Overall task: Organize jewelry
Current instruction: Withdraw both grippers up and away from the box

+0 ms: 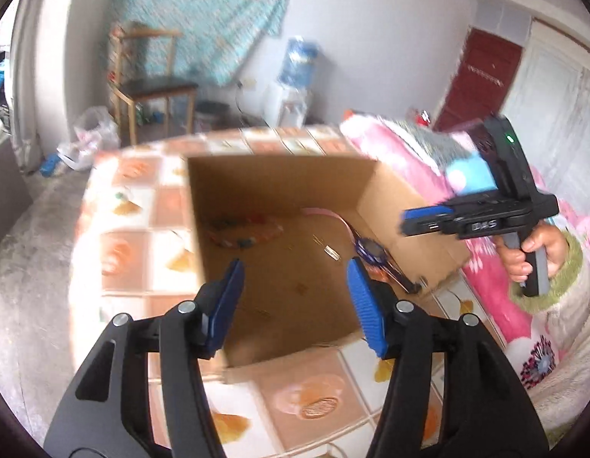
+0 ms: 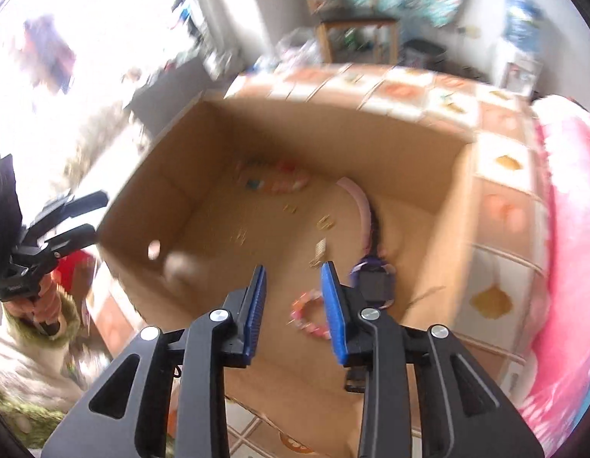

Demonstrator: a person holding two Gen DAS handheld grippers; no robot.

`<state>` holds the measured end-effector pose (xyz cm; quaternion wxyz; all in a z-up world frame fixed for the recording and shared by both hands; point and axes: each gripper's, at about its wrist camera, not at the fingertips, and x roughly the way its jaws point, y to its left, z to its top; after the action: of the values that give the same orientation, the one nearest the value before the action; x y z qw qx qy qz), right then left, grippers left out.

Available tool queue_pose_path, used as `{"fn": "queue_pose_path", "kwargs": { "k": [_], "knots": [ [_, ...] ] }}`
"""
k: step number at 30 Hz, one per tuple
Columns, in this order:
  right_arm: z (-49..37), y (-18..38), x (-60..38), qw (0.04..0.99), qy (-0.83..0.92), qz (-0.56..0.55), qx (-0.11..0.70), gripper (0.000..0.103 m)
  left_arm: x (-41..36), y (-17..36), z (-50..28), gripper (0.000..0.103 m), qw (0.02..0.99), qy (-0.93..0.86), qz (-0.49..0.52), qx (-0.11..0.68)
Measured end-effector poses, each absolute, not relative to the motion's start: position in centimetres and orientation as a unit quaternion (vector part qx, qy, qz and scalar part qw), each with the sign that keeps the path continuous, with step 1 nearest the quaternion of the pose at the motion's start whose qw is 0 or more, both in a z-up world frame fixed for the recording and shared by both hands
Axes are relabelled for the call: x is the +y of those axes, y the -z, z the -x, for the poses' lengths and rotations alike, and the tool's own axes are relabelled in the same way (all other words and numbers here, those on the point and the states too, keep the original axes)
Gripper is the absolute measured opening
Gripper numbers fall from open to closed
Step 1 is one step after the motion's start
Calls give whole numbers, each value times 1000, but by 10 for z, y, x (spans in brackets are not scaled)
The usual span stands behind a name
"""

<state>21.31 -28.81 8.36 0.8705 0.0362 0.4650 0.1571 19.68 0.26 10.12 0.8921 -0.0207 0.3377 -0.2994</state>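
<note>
Blue-padded left gripper [image 1: 295, 290] hangs above the open brown cardboard box [image 2: 149, 175], jaws spread wide and empty. Right gripper [image 2: 293, 297] is likewise parted, holding nothing. Jewelry lies on the box floor: a pink beaded bracelet [image 2: 308, 316], a purple-faced watch [image 2: 371, 278], small gold earrings [image 2: 325, 223] (blurred). Risk: pads may snag a neighbouring piece, since the items lie close together.

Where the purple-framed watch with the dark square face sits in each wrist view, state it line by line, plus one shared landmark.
Left wrist view: purple-framed watch lies on the box floor, right of centre, above the right fingertip.
Right wrist view: the watch lies at lower right of the box floor, beside the right finger.
Shared landmark: the open brown cardboard box holding it.
</note>
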Motion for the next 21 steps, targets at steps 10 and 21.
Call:
{"fn": "queue_pose_path", "kwargs": {
  "k": [10,21],
  "knots": [
    [-187,-83,-380,877,-70,-223,419,47,66,-84,-214,70,876,278,146,367],
    [-184,-30,-380,825,-117,-318,453,49,49,-47,-221,75,805,346,240,417]
  ]
}}
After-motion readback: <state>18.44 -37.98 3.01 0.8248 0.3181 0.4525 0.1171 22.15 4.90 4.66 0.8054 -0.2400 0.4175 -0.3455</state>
